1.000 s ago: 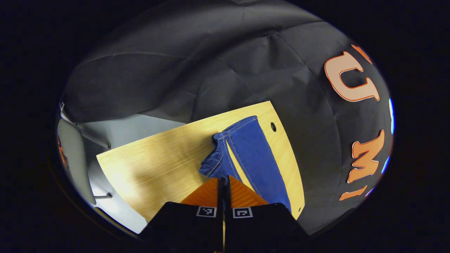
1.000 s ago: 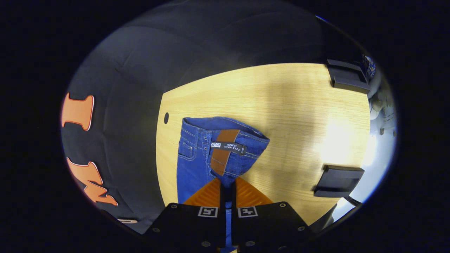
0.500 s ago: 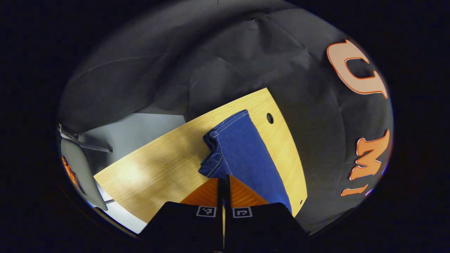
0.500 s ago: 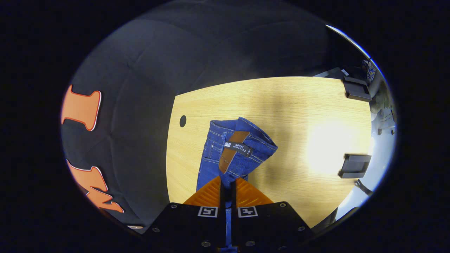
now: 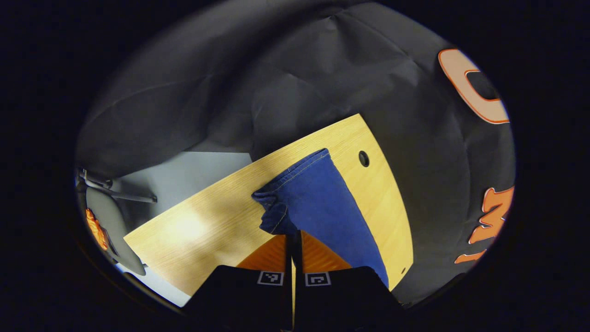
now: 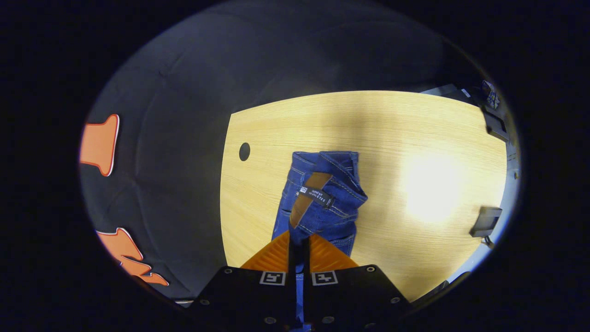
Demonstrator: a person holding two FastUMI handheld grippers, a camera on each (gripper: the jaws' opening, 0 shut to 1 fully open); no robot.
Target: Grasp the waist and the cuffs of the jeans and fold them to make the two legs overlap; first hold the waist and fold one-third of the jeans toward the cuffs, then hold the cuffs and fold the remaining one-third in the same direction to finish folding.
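Blue denim is pinched tight in both my jaws. My left gripper point(image 5: 292, 237) holds the cuffs point(image 5: 272, 216) of the jeans point(image 5: 322, 203). My right gripper point(image 6: 298, 242) holds the waist point(image 6: 329, 193), with its brown patch point(image 6: 309, 196) showing. I see the jeans bunched up and hanging down onto the wooden counter point(image 6: 415, 138), near a small round hole point(image 6: 244, 151).

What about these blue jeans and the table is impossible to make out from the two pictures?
- Left gripper view: the blue denim jeans run down behind the left gripper, so their middle is cut off.
- Right gripper view: the right gripper hides the cloth it pinches; the waist label's writing is too small.
- Right gripper view: the dark object at the light wooden table edge is too small to identify.
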